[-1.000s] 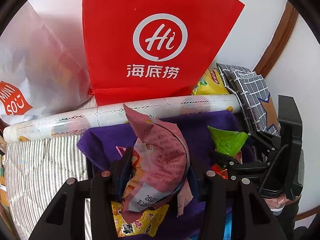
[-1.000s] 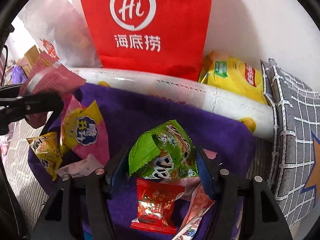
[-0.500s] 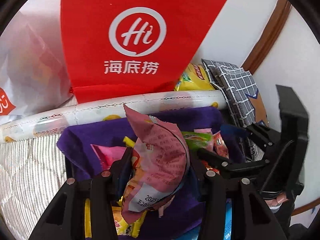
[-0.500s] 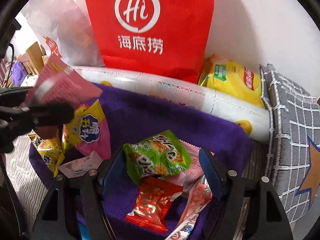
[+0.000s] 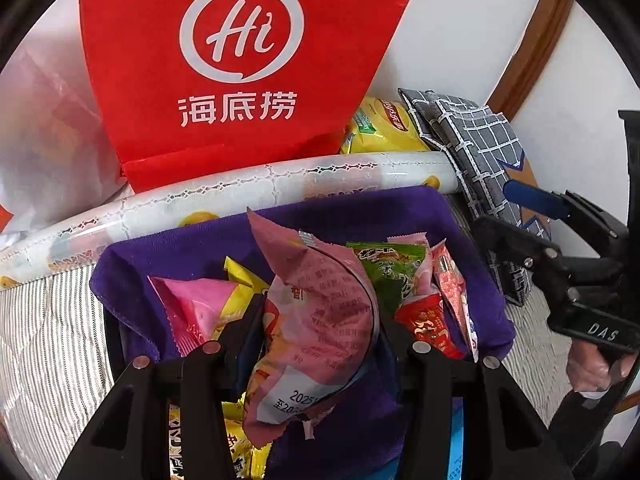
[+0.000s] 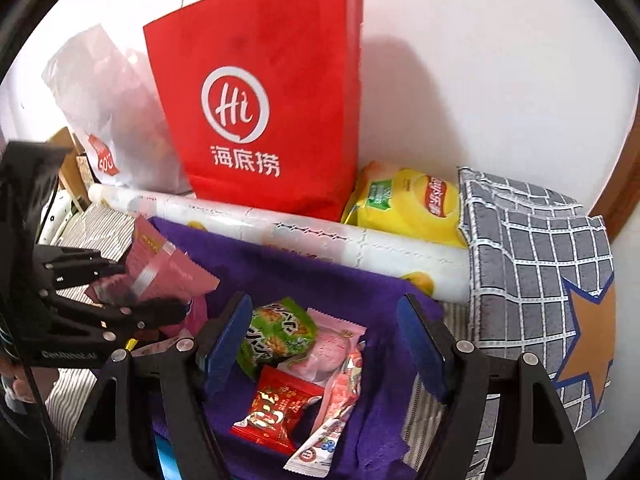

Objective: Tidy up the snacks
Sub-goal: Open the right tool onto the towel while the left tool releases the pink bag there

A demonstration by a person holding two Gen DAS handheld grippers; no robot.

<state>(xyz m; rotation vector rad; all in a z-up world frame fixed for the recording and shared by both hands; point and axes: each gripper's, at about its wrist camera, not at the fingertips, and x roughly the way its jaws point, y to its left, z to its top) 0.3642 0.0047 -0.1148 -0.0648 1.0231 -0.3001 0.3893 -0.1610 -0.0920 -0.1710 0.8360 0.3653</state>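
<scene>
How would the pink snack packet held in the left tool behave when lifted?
The pink snack packet probably flexes: it bows between the left tool's pads. Likely light, since it stands upright from one pinch. Its glossy film may slip.

One red bag (image 6: 264, 96), one purple cloth (image 6: 320, 276), one yellow packet (image 6: 408, 204), one roll (image 6: 320, 236).

Pink snack packet (image 5: 320, 320): crumpled, upright, clamped. Green packet (image 6: 276, 334), pale pink packet (image 6: 332, 350), red candy (image 6: 276, 410), slim sachet (image 6: 320, 446): clustered flat on purple cloth (image 6: 320, 280).
</scene>
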